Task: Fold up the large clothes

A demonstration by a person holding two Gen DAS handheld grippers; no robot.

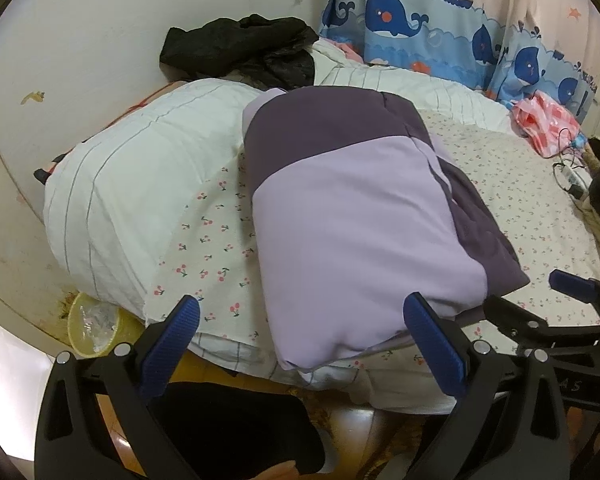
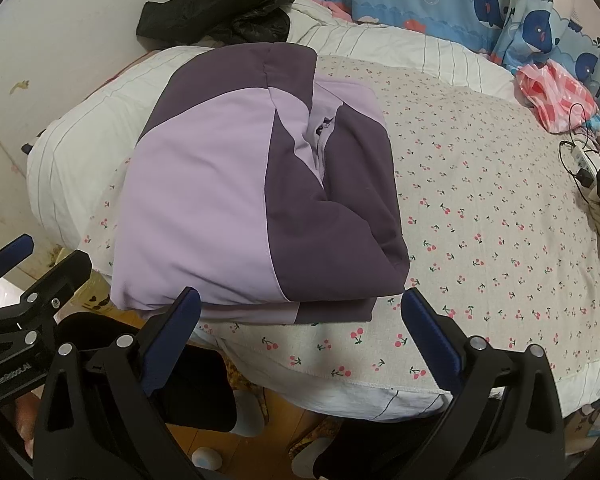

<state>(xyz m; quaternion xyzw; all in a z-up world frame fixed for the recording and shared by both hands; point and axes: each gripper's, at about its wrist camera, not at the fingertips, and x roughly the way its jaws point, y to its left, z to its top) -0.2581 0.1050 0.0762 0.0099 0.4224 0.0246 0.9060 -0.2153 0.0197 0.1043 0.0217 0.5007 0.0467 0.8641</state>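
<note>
- Since it already lies in a squared-off bundle, the purple jacket [image 2: 236,184] looks close to done; it sits on the cherry-print sheet [image 2: 480,208] near the bed's front edge, its far end up against the white striped quilt [image 1: 112,184].
- It looks soft, padded and springy, likely smooth enough to slide, so I'd pinch the thick folded hem nearest me.
- Both the left claw [image 1: 312,344] and right claw [image 2: 300,340] hang released just short of that hem, holding nothing.
- Open sheet spreads to the right; the pink bag [image 2: 556,96], cables and black clothes [image 2: 216,8] lie well apart.
</note>
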